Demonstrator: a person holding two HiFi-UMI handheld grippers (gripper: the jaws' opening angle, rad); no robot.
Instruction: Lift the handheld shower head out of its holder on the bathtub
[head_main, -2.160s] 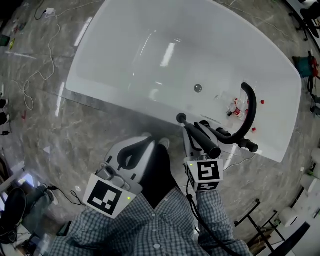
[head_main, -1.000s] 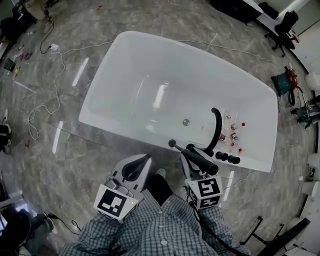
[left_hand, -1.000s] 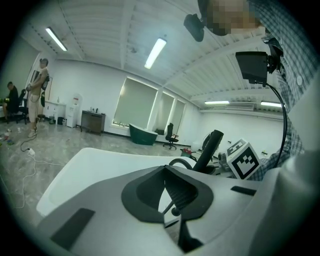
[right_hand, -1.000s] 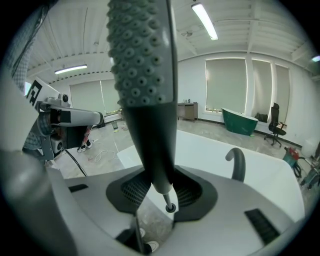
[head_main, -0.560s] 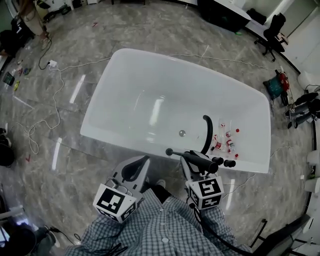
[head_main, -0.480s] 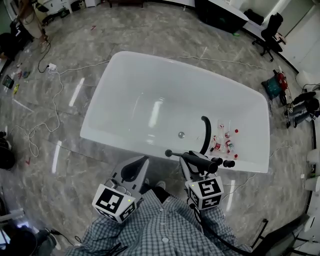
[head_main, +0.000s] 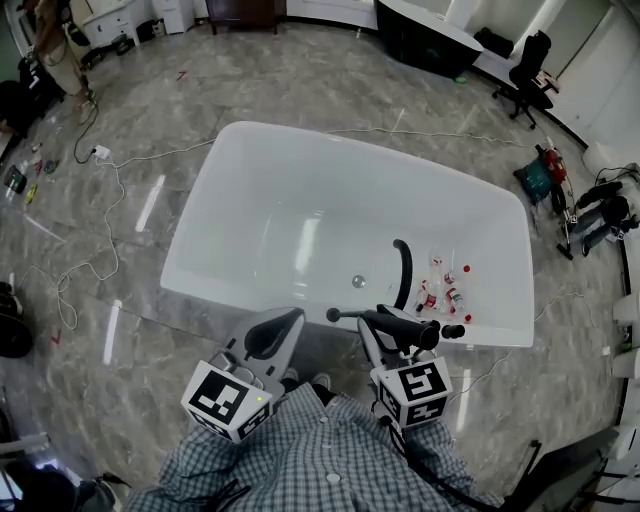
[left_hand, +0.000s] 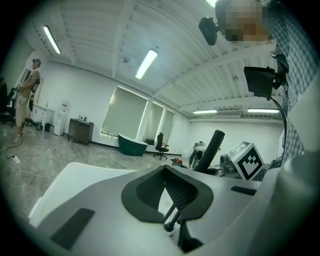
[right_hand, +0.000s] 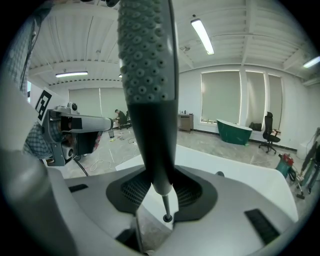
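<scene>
- The head view looks steeply down from above the person. It takes in the whole white bathtub from some way off, with the left gripper and right gripper near the bottom edge.
- The left gripper view sits low, facing roughly level along its jaws across the room.
- The right gripper view faces likewise, with the shower head very close to the lens.
- All three views share the bathtub, and each gripper view catches the other gripper at one side.
</scene>
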